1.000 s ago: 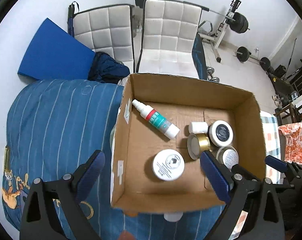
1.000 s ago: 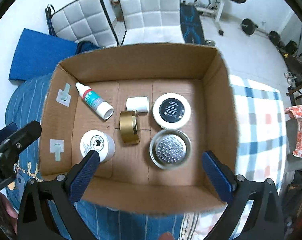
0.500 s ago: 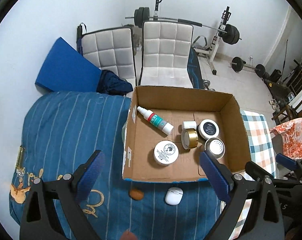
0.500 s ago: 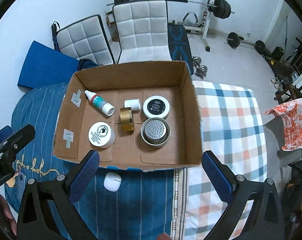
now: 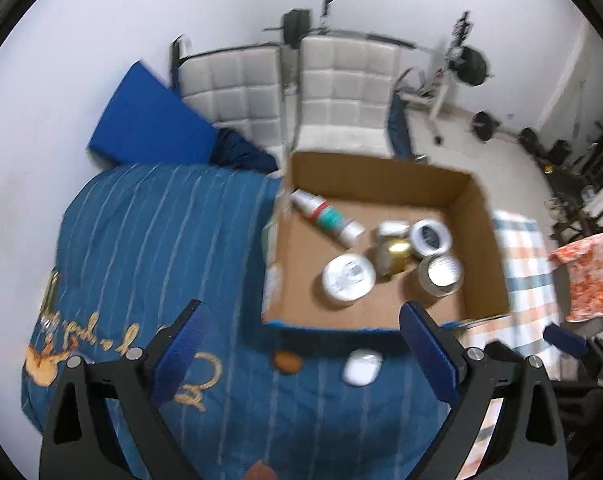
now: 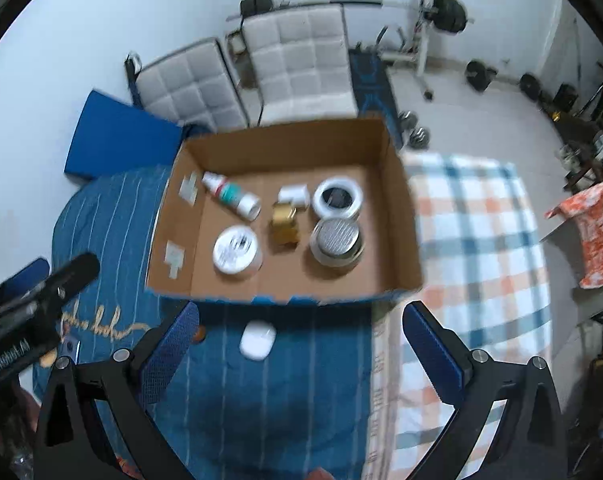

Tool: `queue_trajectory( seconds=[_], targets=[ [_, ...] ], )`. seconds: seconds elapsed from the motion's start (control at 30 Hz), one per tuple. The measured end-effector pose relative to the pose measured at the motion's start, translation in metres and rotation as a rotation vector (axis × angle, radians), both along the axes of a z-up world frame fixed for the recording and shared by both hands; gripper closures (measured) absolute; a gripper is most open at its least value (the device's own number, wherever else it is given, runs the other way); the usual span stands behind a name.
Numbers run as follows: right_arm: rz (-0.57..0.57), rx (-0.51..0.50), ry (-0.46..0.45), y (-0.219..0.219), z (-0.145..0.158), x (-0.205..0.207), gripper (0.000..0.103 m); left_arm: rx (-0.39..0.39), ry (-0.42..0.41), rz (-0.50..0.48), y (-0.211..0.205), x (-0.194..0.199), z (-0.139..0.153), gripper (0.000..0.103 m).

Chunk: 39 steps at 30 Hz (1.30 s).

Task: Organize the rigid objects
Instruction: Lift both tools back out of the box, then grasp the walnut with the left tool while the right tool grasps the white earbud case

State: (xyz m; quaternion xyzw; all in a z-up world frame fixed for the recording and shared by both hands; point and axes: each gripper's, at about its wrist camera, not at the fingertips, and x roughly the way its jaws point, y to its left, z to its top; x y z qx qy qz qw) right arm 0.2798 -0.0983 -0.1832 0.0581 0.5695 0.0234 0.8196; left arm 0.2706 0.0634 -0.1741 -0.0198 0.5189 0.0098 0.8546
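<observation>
An open cardboard box [image 5: 381, 172] [image 6: 285, 140] sits on the bed. Inside lie a white spray bottle [image 5: 327, 218] [image 6: 231, 196], a white-lidded jar [image 5: 348, 279] [image 6: 236, 249], a gold lid [image 5: 395, 256] [image 6: 285, 226], a small white cap [image 6: 294, 194], a black-topped jar [image 5: 431, 236] [image 6: 338, 199] and a silver-topped jar [image 5: 441, 276] [image 6: 336, 240]. A white earbud case [image 5: 361, 367] [image 6: 257, 340] and a small brown object [image 5: 286, 362] lie on the blue cover in front of the box. My left gripper [image 5: 303, 356] and right gripper [image 6: 299, 344] are both open and empty, held above the bed short of the box.
The bed has a blue striped cover [image 5: 161, 240] on the left and a checked blanket [image 6: 481, 240] on the right. Two white padded chairs [image 5: 341, 92], a blue mat [image 5: 145, 124] and weight equipment [image 5: 461, 68] stand behind. An orange cloth [image 6: 593, 232] hangs at the right.
Both grippers have pulled back and up from the box; it looks smaller, and the earbud case and brown object in front of it have come into view.
</observation>
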Motion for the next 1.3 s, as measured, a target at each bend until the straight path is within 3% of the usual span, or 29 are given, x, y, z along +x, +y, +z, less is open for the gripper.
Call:
queue_trajectory(
  seconds=[0.1,0.27,0.37,0.43,0.63,0.8,0.9,1.03,1.13,1.3],
  targets=[
    [0.020,0.024,0.093,0.017,-0.043,-0.005,0.000,0.037,0.060,0.055,0.017,-0.005,-0.032,0.006],
    [-0.021,0.103,0.233,0.042,-0.131,-0.008,0.001,0.001,0.251,0.141,0.046,-0.011,-0.110,0.006],
    [-0.077,0.137,0.270,0.054,-0.175,-0.005,0.015,-0.043,0.347,0.178,0.058,-0.015,-0.152,0.006],
    [-0.097,0.131,0.274,0.062,-0.194,-0.002,0.020,-0.081,0.383,0.193,0.063,-0.016,-0.170,0.007],
    [-0.147,0.090,0.300,0.080,-0.235,0.006,0.028,-0.127,0.434,0.189,0.063,-0.004,-0.202,0.026],
    [-0.123,-0.003,0.270,0.090,-0.235,0.002,0.054,-0.160,0.452,0.158,0.051,0.014,-0.214,0.026],
    [-0.121,0.001,0.305,0.078,-0.236,-0.006,0.054,-0.161,0.479,0.119,0.037,0.023,-0.226,0.027],
    [-0.134,0.000,0.356,0.051,-0.237,-0.023,0.054,-0.149,0.520,0.076,0.019,0.026,-0.243,0.060],
    [-0.139,-0.031,0.373,0.032,-0.239,-0.038,0.054,-0.095,0.497,0.041,0.005,0.022,-0.247,0.068],
    [-0.136,-0.064,0.379,0.016,-0.241,-0.056,0.054,-0.060,0.476,0.004,-0.004,0.005,-0.249,0.069]
  ],
)
